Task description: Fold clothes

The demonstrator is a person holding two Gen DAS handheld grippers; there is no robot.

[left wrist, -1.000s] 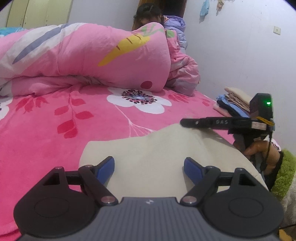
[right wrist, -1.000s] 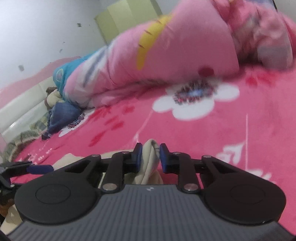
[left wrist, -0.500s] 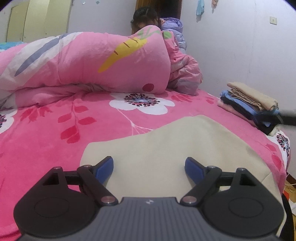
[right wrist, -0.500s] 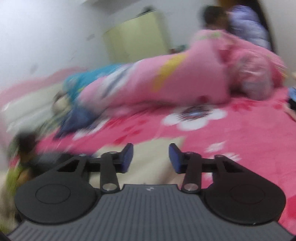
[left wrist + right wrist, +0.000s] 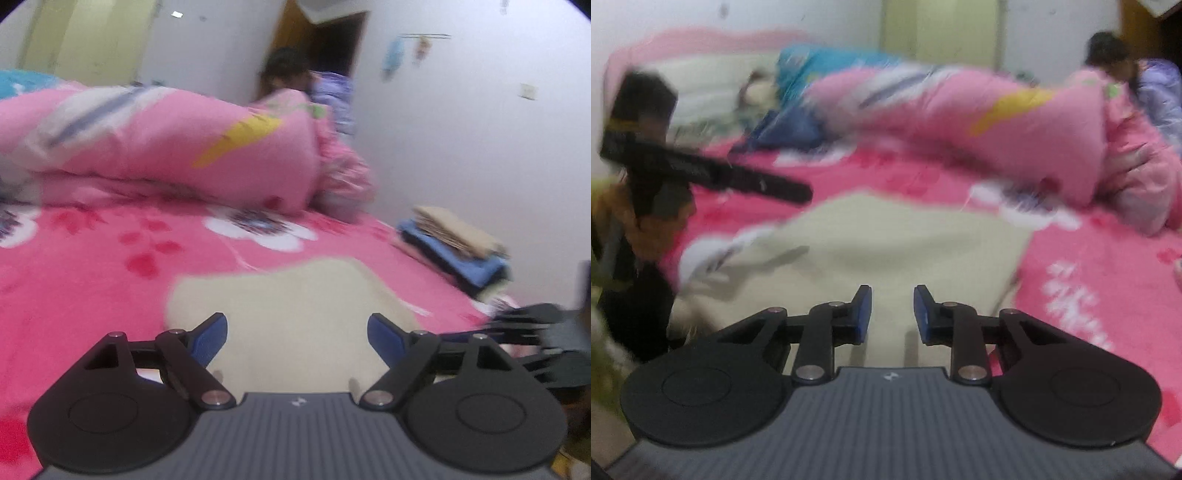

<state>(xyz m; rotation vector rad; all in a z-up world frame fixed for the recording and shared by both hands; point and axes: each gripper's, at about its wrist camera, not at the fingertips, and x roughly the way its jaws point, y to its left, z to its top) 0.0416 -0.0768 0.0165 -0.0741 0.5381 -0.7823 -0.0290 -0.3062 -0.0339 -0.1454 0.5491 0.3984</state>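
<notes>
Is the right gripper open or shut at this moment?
Open. The right gripper has a clear gap between its blue pads, with only the beige garment behind.

My left gripper (image 5: 297,334) and right gripper (image 5: 892,310) look alike: a ribbed grey body with a small white logo, two round black discs, black linkage arms with silver pivot screws, and blue pads (image 5: 862,308) lining the fingers.

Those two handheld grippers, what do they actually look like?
Both match: the left gripper and right gripper have a ribbed grey body, two round black discs, black linkage arms with silver pins, and blue pads on the fingers.
</notes>
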